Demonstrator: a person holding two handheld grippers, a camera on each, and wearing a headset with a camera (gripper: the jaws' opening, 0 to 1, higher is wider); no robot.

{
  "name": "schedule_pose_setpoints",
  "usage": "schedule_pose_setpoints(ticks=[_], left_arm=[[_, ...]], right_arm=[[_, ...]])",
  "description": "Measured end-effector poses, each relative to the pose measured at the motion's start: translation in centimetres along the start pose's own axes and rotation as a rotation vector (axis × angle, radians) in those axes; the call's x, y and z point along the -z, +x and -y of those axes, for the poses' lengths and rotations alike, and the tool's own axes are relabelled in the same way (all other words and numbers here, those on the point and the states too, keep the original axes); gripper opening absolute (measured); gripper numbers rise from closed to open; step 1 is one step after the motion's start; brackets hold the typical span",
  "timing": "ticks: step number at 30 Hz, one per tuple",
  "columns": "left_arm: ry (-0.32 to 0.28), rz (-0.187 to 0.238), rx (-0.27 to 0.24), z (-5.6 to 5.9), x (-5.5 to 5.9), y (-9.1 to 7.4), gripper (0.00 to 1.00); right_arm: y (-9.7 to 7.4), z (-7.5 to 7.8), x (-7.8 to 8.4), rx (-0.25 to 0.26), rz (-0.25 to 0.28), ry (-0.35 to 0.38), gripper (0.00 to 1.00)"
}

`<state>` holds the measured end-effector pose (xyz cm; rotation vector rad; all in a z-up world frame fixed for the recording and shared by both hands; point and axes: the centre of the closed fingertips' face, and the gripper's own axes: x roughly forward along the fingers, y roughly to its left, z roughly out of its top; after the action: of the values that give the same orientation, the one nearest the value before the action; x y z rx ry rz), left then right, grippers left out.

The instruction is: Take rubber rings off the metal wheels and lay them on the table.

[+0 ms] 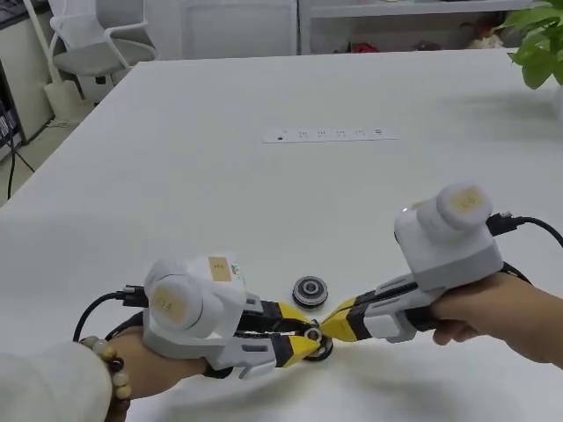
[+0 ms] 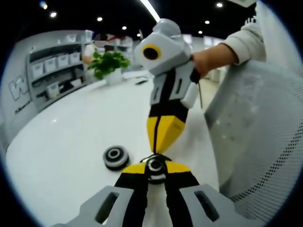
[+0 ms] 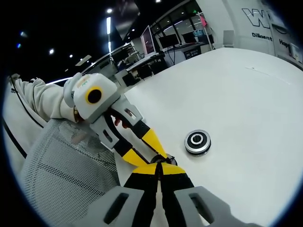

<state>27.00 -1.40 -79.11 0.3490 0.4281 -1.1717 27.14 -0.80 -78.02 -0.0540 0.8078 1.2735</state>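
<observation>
A small metal wheel [image 2: 156,164] with a black rubber ring sits clamped between the yellow jaws of my left gripper [image 1: 310,341], just above the white table [image 1: 264,193] near its front edge. My right gripper [image 1: 327,329] comes in from the right, and its shut yellow tips pinch the black ring [image 3: 166,160] at the wheel's edge. In the left gripper view the right gripper [image 2: 161,150] points straight down onto the held wheel. A second wheel [image 1: 310,290] with its ring on lies flat on the table just behind both grippers, also seen as the second wheel [image 3: 197,142].
A white power strip [image 1: 330,134] lies mid-table, farther back. A potted plant [image 1: 538,44] stands at the far right corner. An office chair [image 1: 97,44] is beyond the table's far left. A mesh chair [image 2: 255,132] is close behind me.
</observation>
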Motion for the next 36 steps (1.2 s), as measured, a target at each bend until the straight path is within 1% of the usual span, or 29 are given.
schedule_pose_setpoints(ticks=[1,4,5,6,7,8,10,13,14,16,17,21,23,26,28,30,32,34,35,36], left_arm=[[0.0,0.0,0.0,0.0,0.0,0.0,0.14],[0.0,0.0,-0.001,0.0,0.0,0.0,0.14],[0.0,0.0,-0.001,0.0,0.0,0.0,0.14],[-0.002,0.0,-0.001,0.0,0.0,0.0,0.14],[-0.005,0.0,-0.002,0.0,0.0,0.0,0.14],[-0.007,0.001,-0.003,0.0,0.0,0.0,0.14],[-0.013,0.001,-0.004,0.0,0.0,0.0,0.14],[-0.049,0.004,-0.005,-0.1,0.0,0.0,0.14],[-0.076,-0.001,0.002,-0.1,-0.1,0.0,0.14],[-0.072,-0.014,0.008,-0.2,-0.1,-0.1,0.14],[-0.077,-0.017,0.009,-0.2,0.0,-0.1,0.15],[-0.062,-0.036,0.023,0.1,0.1,-0.4,0.16],[-0.055,-0.033,0.023,0.0,-0.3,-0.6,0.16],[-0.058,-0.016,0.027,0.0,-1.0,-1.1,0.17],[-0.06,-0.004,0.023,-0.1,-1.5,-1.5,0.23],[-0.06,0.003,0.018,-0.2,-1.9,-2.0,0.32],[-0.054,0.015,0.014,-0.3,-2.3,-2.6,0.36],[-0.062,0.028,0.009,-0.5,-2.8,-3.3,0.38],[-0.058,0.033,0.007,-0.4,-3.0,-3.5,0.39],[-0.041,0.039,0.003,-0.4,-3.3,-4.0,0.42]], right_arm=[[0.0,-0.1,-0.1,-0.007,0.004,0.003,0.0],[0.0,-0.1,-0.1,-0.006,0.007,-0.001,0.0],[0.0,-0.5,-0.8,-0.028,0.046,0.016,0.0],[-0.4,-0.4,-1.5,-0.026,0.067,0.04,0.0],[-0.5,-0.2,-1.2,-0.017,0.048,0.029,0.0],[-0.3,-0.1,-0.8,-0.005,0.041,0.003,0.0],[-0.3,-0.1,-0.7,-0.005,0.036,0.011,0.0],[-0.2,-0.2,-0.7,-0.001,0.036,0.017,0.0],[-0.2,-0.2,-0.6,0.004,0.031,0.012,0.0],[-0.2,-0.2,-0.5,0.011,0.028,0.012,0.0],[-0.2,-0.2,-0.5,0.011,0.028,0.013,0.0],[-0.2,-0.3,-0.5,0.01,0.028,0.017,0.0],[-0.3,-0.3,-0.5,0.011,0.027,0.022,0.0],[-0.4,-0.3,-0.6,0.009,0.032,0.036,0.0],[-0.5,-0.2,-0.6,0.009,0.033,0.041,0.0],[-0.5,-0.1,-0.5,0.008,0.031,0.042,0.0],[-0.6,-0.3,-0.6,0.002,0.034,0.047,0.0],[-0.6,-0.4,-0.7,-0.003,0.038,0.051,0.0],[-0.6,-0.4,-0.8,-0.004,0.039,0.051,0.0],[-0.6,-0.5,-0.8,-0.006,0.04,0.051,0.0]])
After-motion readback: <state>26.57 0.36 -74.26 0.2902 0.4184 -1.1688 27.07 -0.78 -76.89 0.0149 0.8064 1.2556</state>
